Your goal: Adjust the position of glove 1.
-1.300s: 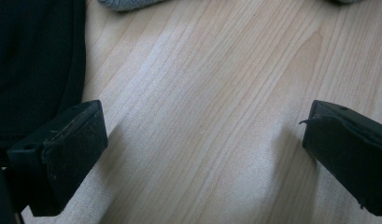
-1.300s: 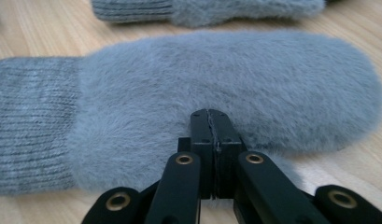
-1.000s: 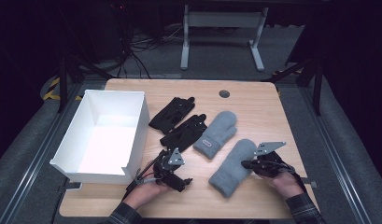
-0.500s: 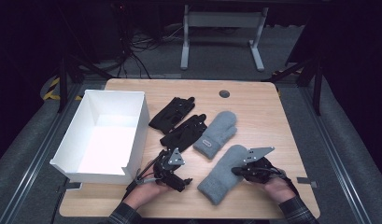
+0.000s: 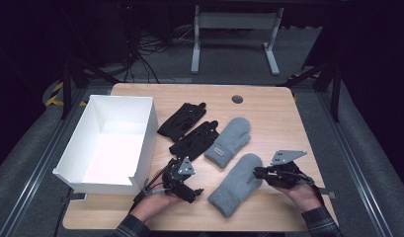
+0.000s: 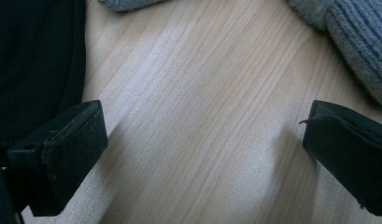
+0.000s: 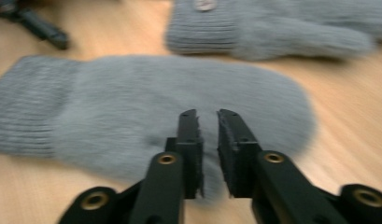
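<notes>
Mitten [image 5: 237, 185] lies flat on the desk [image 5: 268, 108] near its front edge, the right tongs [image 5: 259, 173] narrowly parted, just opening and empty at its side, so regripping may snag only loose fuzz

A dim lab: wooden table [image 5: 268, 106] on a railed platform, cables [image 5: 150, 49] behind.

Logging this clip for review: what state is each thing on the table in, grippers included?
Near grey mitten: flat, released.
Far grey mitten: flat, untouched.
Black gloves: flat, overlapping.
White box: open, empty.
Left gripper: open, empty.
Right gripper: just opening, narrow gap, nothing between.
</notes>
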`<act>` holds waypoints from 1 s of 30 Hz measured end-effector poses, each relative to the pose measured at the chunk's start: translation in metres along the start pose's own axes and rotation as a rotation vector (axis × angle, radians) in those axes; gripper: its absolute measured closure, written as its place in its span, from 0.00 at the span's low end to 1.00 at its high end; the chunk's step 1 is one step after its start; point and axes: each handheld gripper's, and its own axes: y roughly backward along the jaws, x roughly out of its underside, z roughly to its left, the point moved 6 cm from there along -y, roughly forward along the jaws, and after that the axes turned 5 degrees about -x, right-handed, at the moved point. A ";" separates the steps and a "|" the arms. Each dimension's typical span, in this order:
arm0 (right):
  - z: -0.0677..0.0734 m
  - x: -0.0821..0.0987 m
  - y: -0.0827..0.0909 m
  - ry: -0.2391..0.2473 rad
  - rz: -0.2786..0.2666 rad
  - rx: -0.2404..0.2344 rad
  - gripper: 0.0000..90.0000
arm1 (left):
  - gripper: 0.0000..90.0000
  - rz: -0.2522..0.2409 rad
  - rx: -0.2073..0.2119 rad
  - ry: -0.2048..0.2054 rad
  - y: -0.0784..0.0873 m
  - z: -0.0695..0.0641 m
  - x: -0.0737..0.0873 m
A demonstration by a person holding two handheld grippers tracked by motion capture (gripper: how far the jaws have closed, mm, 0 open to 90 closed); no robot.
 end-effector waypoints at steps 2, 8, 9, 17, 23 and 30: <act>-0.011 0.004 0.005 -0.025 -0.011 0.036 0.78 | 0.01 0.001 0.000 0.002 0.000 0.000 0.000; -0.042 0.021 0.015 -0.118 -0.031 0.119 0.57 | 0.00 0.000 0.000 0.002 0.000 0.000 0.000; -0.047 0.024 0.015 -0.130 -0.029 0.134 0.53 | 0.00 0.000 0.000 0.002 0.000 0.000 0.000; -0.068 0.041 0.012 -0.180 -0.034 0.191 0.33 | 0.00 -0.001 -0.001 0.008 -0.001 -0.001 0.000; -0.074 0.049 0.010 -0.183 -0.039 0.210 0.28 | 0.00 0.012 -0.008 0.014 0.000 -0.002 -0.001; -0.077 0.055 0.005 -0.172 -0.034 0.253 0.18 | 0.02 0.065 -0.004 -0.003 0.002 -0.005 -0.006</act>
